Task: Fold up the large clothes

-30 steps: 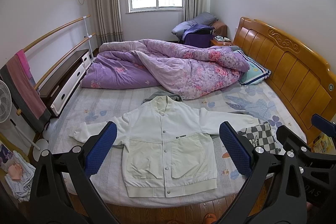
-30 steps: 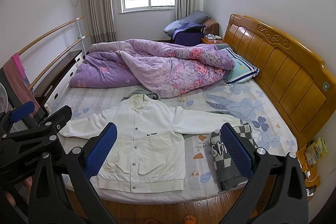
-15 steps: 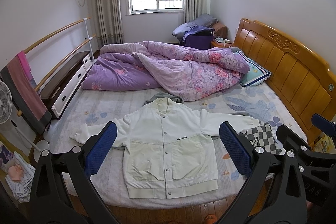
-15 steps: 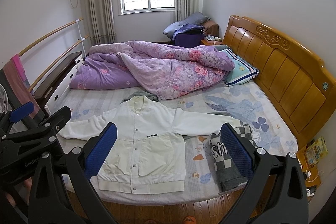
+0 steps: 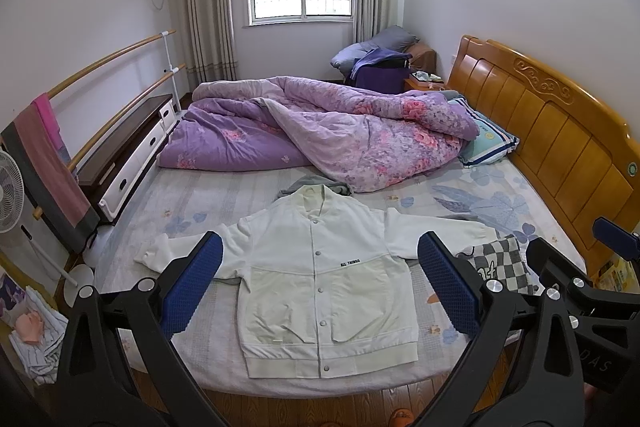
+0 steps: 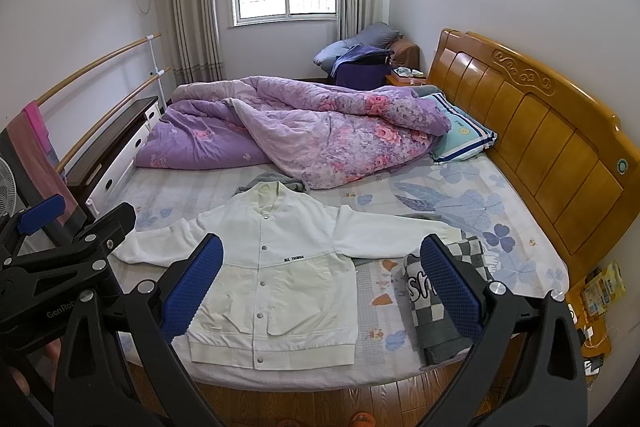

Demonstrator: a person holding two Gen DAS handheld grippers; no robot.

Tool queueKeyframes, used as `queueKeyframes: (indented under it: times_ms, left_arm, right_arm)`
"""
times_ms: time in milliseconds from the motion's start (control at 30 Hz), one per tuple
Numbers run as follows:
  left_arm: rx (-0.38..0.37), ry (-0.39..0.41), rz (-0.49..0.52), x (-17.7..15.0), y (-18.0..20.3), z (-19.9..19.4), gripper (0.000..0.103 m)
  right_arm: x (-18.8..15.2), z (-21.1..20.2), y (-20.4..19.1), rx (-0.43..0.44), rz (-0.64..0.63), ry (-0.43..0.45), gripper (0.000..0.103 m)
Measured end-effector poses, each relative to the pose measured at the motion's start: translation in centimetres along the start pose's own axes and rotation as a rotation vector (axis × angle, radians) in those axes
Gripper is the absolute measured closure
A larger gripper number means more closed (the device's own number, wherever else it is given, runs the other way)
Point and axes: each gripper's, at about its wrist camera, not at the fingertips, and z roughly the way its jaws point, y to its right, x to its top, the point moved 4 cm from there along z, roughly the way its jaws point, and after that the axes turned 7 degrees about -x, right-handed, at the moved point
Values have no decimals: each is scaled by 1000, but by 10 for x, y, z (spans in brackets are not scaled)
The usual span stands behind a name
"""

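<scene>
Since a second ago both views have drawn back a little from the bed [image 5: 192,195], so the white jacket [image 5: 320,283] sits slightly smaller and lower in view. It lies flat, buttoned, sleeves spread, at the bed's near edge, one cuff touching a folded checkered cloth [image 6: 448,303]. The left hand-held gripper [image 5: 320,283] and right hand-held gripper [image 6: 322,285] hover wide apart, holding nothing. A good start is probably to pinch each sleeve near its cuff and fold it straight across the chest.

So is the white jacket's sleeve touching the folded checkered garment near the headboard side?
Touching. In the right wrist view the white jacket has its sleeve cuff lying against the top edge of the checkered garment, with no sheet visible between them.
</scene>
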Motion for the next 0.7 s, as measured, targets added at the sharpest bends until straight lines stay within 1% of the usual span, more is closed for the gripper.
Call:
queueKeyframes:
  times_ms: [233, 267, 400, 700]
  left_arm:
    - [1, -8, -11, -6, -15, 2, 5]
    - [1, -10, -15, -7, -21, 6, 5]
    - [1, -17, -21, -6, -25, 13, 5]
    - [1, -39, -41, -5, -38, 27, 5]
  right_arm:
    - [-2, 7, -17, 1, -9, -10, 8]
    - [-2, 8, -19, 2, -10, -11, 8]
    - [-3, 13, -28, 4, -14, -14, 8]
    - [-2, 30, -36, 7, -34, -41, 8]
